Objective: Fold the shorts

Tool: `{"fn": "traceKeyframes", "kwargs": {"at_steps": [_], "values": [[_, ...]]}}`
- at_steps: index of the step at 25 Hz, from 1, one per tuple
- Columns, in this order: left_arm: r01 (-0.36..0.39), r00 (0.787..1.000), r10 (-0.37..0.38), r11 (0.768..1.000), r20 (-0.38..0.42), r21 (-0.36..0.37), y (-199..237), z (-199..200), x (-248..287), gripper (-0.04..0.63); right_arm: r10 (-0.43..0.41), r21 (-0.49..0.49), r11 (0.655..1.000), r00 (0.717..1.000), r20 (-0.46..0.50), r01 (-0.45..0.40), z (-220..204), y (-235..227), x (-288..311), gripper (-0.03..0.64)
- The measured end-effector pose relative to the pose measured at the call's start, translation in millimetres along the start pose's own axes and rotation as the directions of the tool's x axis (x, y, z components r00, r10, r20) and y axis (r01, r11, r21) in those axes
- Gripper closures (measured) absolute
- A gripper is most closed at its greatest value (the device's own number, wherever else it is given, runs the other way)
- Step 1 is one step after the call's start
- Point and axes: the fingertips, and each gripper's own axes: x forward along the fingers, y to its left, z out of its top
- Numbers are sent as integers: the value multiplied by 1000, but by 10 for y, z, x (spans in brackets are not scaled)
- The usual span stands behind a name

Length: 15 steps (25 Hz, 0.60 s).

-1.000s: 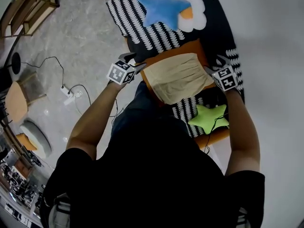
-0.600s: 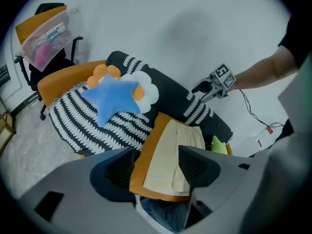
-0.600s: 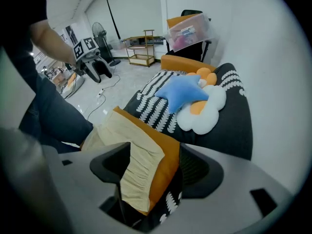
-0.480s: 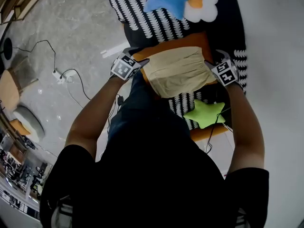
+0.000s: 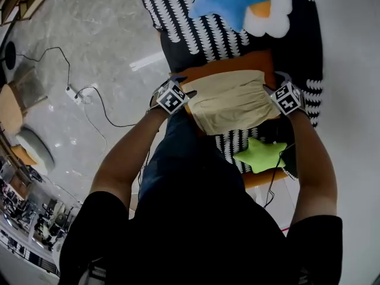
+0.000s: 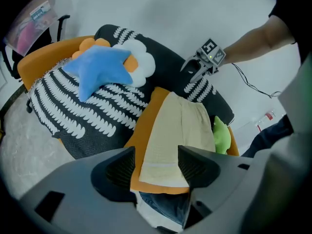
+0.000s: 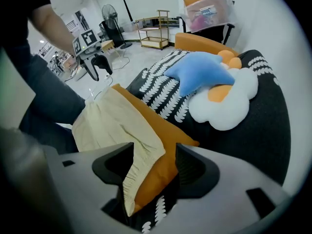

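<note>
The beige shorts [image 5: 228,100] lie flat on an orange cushion [image 5: 228,66] on the sofa. My left gripper [image 5: 185,95] is at their left edge. In the left gripper view its jaws [image 6: 156,165] stand open just above the near hem of the shorts [image 6: 175,128], with nothing pressed between them. My right gripper [image 5: 271,92] is at the right edge. In the right gripper view its jaws [image 7: 152,165] are closing, and a corner of the shorts [image 7: 119,123] with its elastic edge hangs between them, not pinched.
A blue star pillow [image 5: 228,2] and a white flower pillow [image 5: 278,8] lie on the black-and-white throw [image 5: 190,31] beyond the shorts. A green star pillow [image 5: 259,154] lies near my right arm. A cable and power strip [image 5: 76,94] lie on the floor at left.
Both grippers have come down from above the cushion to the left and right edges of the shorts. The shorts have not moved.
</note>
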Motion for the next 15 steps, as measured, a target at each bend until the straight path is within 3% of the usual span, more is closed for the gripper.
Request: {"fn": "traceKeyframes", "kwargs": {"at_steps": [9, 15], "values": [[9, 998, -5, 998, -69, 67, 123, -308, 333, 327, 39, -102, 994, 995, -93, -49, -105, -89, 436, 360], [28, 992, -18, 997, -128, 78, 97, -534, 524, 357, 55, -246, 964, 982, -179, -99, -182, -126, 725, 385]]}}
